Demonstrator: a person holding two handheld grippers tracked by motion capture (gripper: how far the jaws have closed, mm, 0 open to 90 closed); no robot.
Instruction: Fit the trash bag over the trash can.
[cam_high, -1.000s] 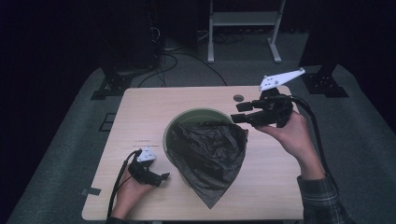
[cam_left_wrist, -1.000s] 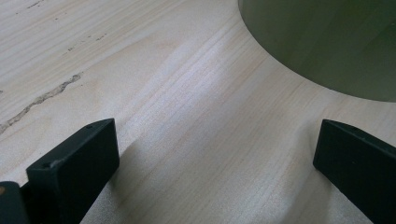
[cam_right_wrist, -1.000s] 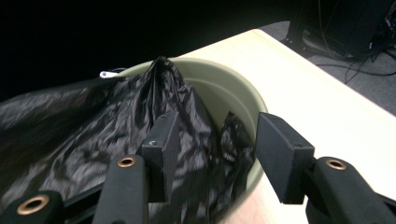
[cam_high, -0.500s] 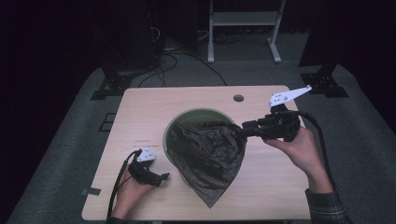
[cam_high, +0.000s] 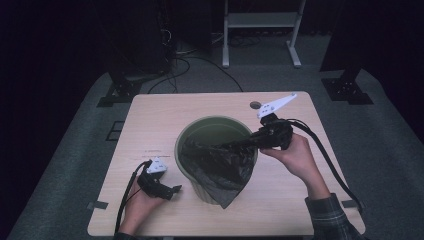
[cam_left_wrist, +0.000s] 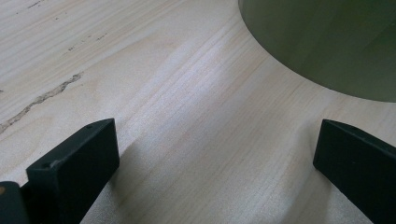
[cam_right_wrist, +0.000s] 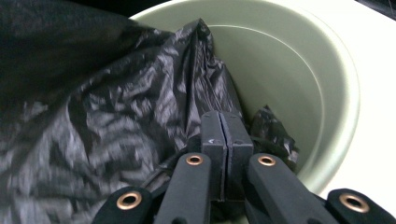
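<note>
While the right gripper (cam_high: 243, 144) has just clamped shut on the black bag (cam_high: 220, 162) over the green bin (cam_high: 200, 131) at the bench's (cam_high: 150, 115) middle, draw the edge outward gently; the left gripper (cam_high: 167, 190) rests wide open near the front edge.

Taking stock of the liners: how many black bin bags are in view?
1: a black bin bag draped over the green bin's near rim, its edge pinched by the right gripper. None visible deeper inside.

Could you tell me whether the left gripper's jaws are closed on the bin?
No, the left gripper stands open over bare table, apart from the green bin.
</note>
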